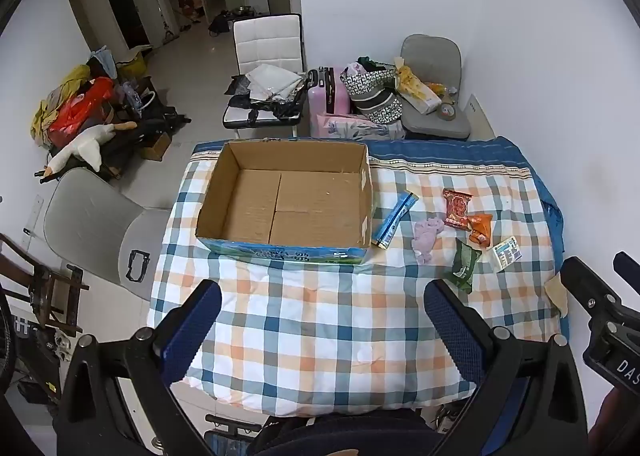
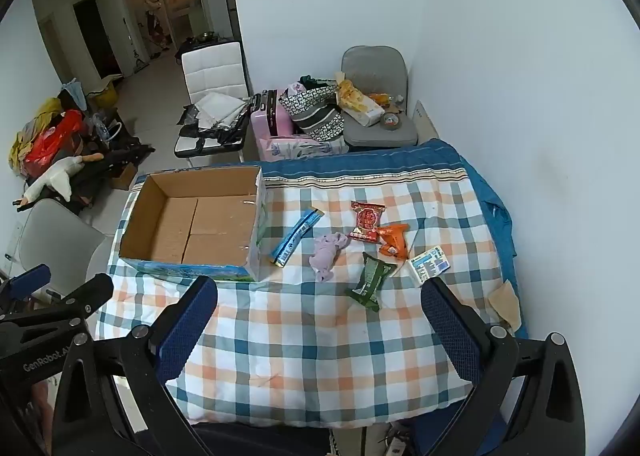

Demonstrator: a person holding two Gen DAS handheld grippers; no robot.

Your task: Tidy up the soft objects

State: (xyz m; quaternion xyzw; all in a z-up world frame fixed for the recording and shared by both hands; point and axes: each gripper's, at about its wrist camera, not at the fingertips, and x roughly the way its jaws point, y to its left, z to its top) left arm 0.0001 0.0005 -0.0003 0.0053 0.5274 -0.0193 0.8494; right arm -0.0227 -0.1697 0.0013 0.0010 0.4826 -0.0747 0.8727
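Left gripper (image 1: 320,308) and right gripper (image 2: 320,306) both spread wide, grasping nothing, above near edge of checked cloth (image 2: 320,356). Cardboard box (image 1: 286,200) sat far left; lilac soft toy (image 2: 328,250) and snack packets lay right of it

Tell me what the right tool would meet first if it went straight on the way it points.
Probably the checked cloth just short of the green packet; the right tool is open and empty, and depth is uncertain.

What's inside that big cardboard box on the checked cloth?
Nothing: the cardboard box shows only its bare folded bottom flaps. The near wall hides a thin strip of floor along its front edge, so something flat there can't be ruled out.
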